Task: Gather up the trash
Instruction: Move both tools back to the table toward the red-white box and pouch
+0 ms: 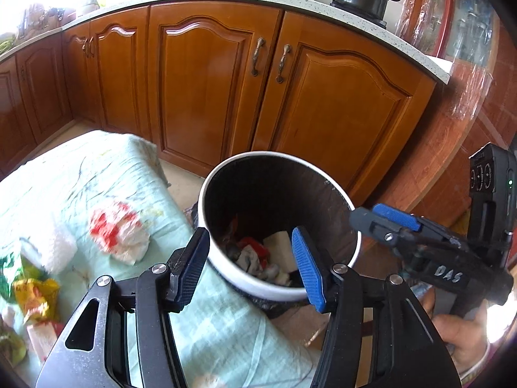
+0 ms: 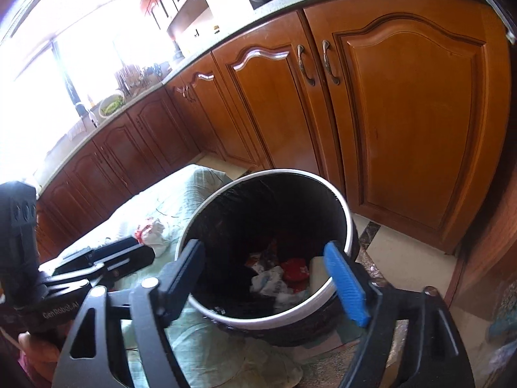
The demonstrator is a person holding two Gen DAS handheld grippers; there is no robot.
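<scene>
A round white-rimmed bin lined with a black plastic bag (image 1: 278, 177) is standing on the floor before glossy brown wooden cabinet doors (image 1: 206, 74). Inside it, crumpled white paper, a red wrapper and a pale flat piece (image 2: 284, 274) are lying heaped at the bottom. Just beside the bin, a low surface draped in a pale green woven cloth (image 1: 97, 168) is carrying a crumpled red-and-white plastic bag (image 1: 119, 232) and, nearer the edge, yellow and green wrappers (image 1: 32, 294). The left tongs (image 1: 252, 265), black with ribbed blue pads, are being held open over the bin's near rim, gripping nothing. The right tongs (image 2: 268, 278) are being held wide open above the bin, also gripping nothing.
</scene>
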